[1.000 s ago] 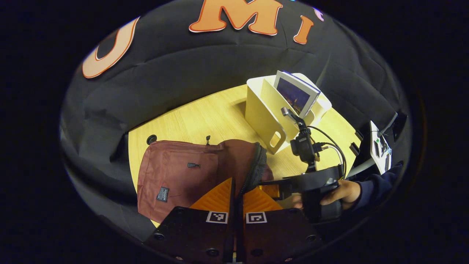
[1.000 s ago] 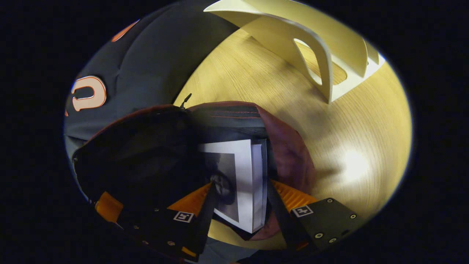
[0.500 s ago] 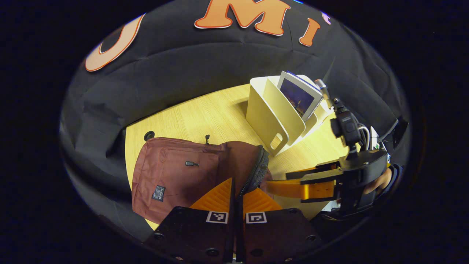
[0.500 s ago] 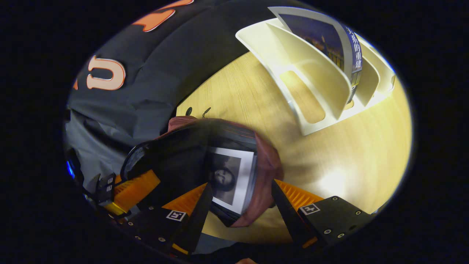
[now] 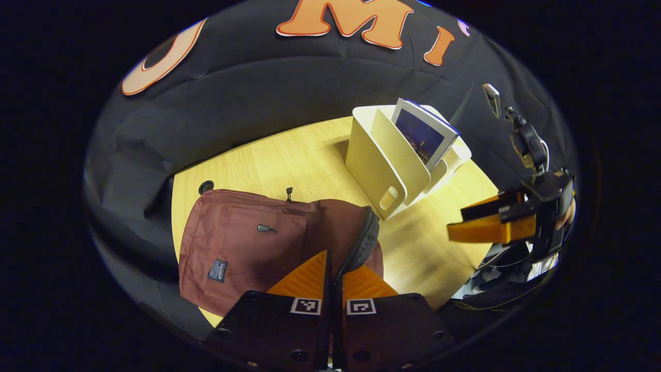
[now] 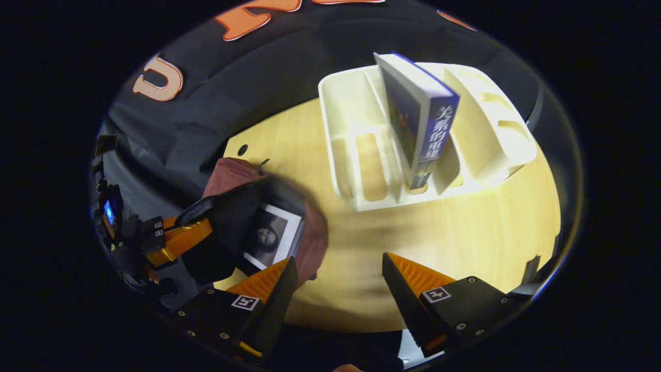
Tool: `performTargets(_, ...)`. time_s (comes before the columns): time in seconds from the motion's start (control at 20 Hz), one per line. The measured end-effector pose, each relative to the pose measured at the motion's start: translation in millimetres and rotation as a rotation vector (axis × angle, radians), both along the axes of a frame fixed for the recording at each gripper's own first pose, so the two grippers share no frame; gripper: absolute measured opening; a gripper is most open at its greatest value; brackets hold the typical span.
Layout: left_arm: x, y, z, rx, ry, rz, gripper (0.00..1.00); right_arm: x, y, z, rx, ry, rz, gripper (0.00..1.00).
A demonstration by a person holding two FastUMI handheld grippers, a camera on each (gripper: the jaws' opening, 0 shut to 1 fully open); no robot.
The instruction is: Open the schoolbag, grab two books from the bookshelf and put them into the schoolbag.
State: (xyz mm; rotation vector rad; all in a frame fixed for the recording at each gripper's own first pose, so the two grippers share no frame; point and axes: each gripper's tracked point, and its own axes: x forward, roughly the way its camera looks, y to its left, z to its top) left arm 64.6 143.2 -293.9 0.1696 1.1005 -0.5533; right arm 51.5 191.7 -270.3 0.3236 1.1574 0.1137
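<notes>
The left gripper (image 5: 333, 271) has its jaws pressed narrow on the zipper edge of the maroon schoolbag (image 5: 248, 248), holding its mouth up off the surface (image 6: 465, 243). One book (image 6: 271, 240) sits inside. The right gripper (image 6: 335, 276) hangs with jaws wide and bare — the second book (image 6: 418, 119) stands upright in the bookshelf (image 6: 485, 139), ahead and well apart.

matt cloth schoolbag (image 5: 248, 248), smooth wood-grain table (image 5: 304, 160), glossy plastic bookshelf (image 5: 384, 165).
</notes>
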Motion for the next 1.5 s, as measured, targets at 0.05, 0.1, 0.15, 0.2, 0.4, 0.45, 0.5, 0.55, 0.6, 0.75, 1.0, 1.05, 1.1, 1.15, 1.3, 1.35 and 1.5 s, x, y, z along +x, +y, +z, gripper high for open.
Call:
performTargets(0.05, 0, 0, 0, -0.001, 0.0, 0.006, 0.04, 4, -15, 5, -0.041, -0.004, 0.008, 0.98)
performTargets(0.1, 1, 0, -3, -0.003, 0.002, 0.008, 0.04, 8, -30, 11, -0.092, -0.011, 0.02, 0.98)
performTargets(0.15, 2, 1, -5, -0.002, 0.002, 0.014, 0.04, 11, -43, 16, -0.137, -0.007, 0.026, 0.98)
performTargets(0.2, 2, 1, -7, -0.005, 0.005, 0.02, 0.04, 15, -51, 23, -0.155, 0.003, 0.02, 0.98)
performTargets(0.4, 6, 2, -16, -0.017, 0.016, 0.069, 0.04, 44, -81, 49, -0.197, 0.007, 0.024, 0.98)
performTargets(0.45, 7, 1, -19, -0.022, 0.019, 0.078, 0.04, 53, -85, 53, -0.206, 0.01, 0.03, 0.98)
performTargets(0.5, 7, 2, -22, -0.024, 0.022, 0.087, 0.04, 63, -88, 57, -0.201, 0.013, 0.037, 0.98)
performTargets(0.55, 7, 3, -23, -0.024, 0.024, 0.096, 0.04, 73, -91, 60, -0.208, 0.015, 0.044, 0.98)
performTargets(0.6, 9, 3, -26, -0.023, 0.026, 0.108, 0.04, 86, -95, 63, -0.218, 0.011, 0.059, 0.98)
performTargets(0.75, 7, 6, -31, -0.018, 0.034, 0.131, 0.04, 120, -101, 63, -0.249, 0.007, 0.104, 0.98)
performTargets(1.0, 11, 9, -36, 0.026, 0.034, 0.159, 0.04, 161, -98, 37, -0.26, 0.059, 0.167, 0.97)
performTargets(1.05, 11, 9, -37, 0.031, 0.037, 0.164, 0.04, 167, -96, 31, -0.253, 0.073, 0.172, 0.94)
performTargets(1.1, 11, 7, -37, 0.035, 0.042, 0.169, 0.04, 173, -95, 24, -0.252, 0.084, 0.177, 0.92)
performTargets(1.15, 10, 7, -37, 0.039, 0.049, 0.177, 0.04, 177, -94, 18, -0.253, 0.096, 0.181, 0.85)
performTargets(1.3, 9, 7, -40, 0.055, 0.059, 0.192, 0.04, 190, -94, 4, -0.243, 0.133, 0.187, 0.7)
performTargets(1.35, 5, 6, -39, 0.06, 0.061, 0.197, 0.04, 193, -94, -1, -0.244, 0.146, 0.187, 0.71)
performTargets(1.5, 3, 4, -40, 0.068, 0.065, 0.219, 0.04, 200, -99, -5, -0.266, 0.166, 0.188, 0.44)
